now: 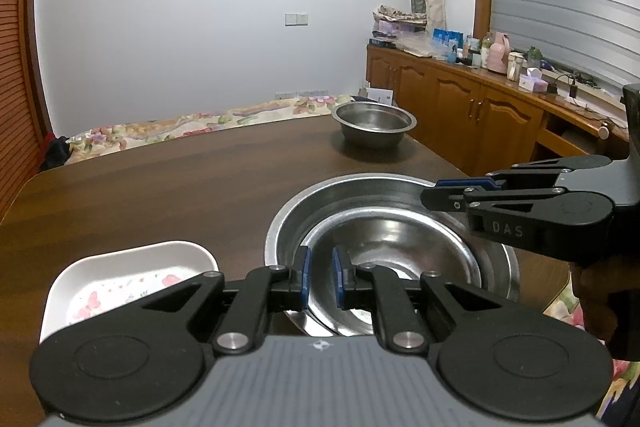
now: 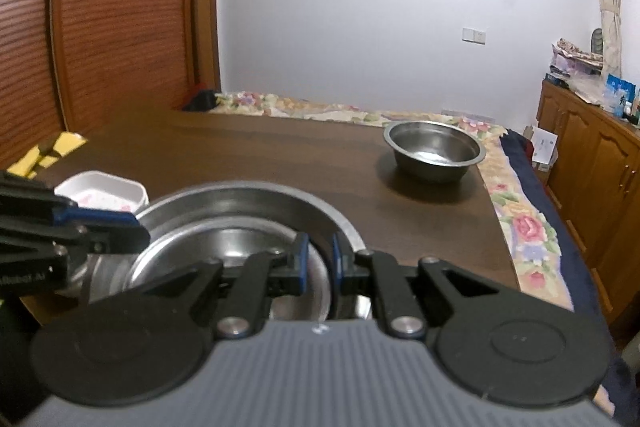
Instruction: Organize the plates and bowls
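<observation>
Sitting on the brown table (image 1: pixel 160 179): 3 metal bowls & 1 white dish (image 1: pixel 132 279), near left. Small bowl (image 1: pixel 384 267) sits inside big bowl (image 1: pixel 320 199), near. Third bowl (image 1: pixel 374 125) far right, nothing in it. Left gripper (image 1: pixel 320 277) & right gripper (image 2: pixel 319 259) both a bit apart, holding nothing. Bed (image 2: pixel 520 223) beside table.

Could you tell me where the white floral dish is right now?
The white floral dish sits on the wooden table near its front edge, just left of the nested steel bowls; in the right wrist view it peeks out behind the left tongs.

Both claws, left (image 1: pixel 321 277) and right (image 2: pixel 319 259), are black with blue pads, silver screws, grey ribbed bodies.
</observation>
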### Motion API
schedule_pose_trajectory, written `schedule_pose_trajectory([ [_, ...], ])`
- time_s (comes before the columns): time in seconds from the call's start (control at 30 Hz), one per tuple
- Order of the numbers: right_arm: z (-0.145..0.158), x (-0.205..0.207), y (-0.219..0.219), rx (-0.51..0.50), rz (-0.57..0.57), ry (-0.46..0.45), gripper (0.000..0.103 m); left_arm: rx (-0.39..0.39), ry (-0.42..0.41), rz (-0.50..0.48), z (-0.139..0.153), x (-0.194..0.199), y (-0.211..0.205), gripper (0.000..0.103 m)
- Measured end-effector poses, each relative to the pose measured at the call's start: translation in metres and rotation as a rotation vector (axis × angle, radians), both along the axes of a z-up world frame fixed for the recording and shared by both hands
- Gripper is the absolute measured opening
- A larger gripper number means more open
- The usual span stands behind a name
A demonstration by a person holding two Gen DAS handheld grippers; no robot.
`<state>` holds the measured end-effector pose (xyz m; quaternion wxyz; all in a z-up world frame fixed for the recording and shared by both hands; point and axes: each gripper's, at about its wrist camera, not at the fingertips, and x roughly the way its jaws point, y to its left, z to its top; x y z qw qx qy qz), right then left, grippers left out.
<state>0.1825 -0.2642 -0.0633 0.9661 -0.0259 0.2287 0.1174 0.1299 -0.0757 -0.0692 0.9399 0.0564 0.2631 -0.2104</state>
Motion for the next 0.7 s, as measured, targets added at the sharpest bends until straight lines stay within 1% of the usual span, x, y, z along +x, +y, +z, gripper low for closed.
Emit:
schedule_pose_trajectory([
  [0.33, 0.013, -0.005, -0.016, 0.055, -0.014, -0.052, 0.013, -0.010, -0.043, 0.004, 0.020, 0.003, 0.002, 0.015],
  [0.57, 0.028, -0.001, -0.035, 0.053, -0.040, -0.087, 0.014, -0.011, -0.076, 0.000, 0.038, 0.018, 0.001, 0.016],
  [0.7, 0.034, 0.010, -0.050, 0.065, -0.071, -0.097, 0.025, -0.008, -0.070, -0.008, 0.046, 0.034, -0.004, 0.016],
])
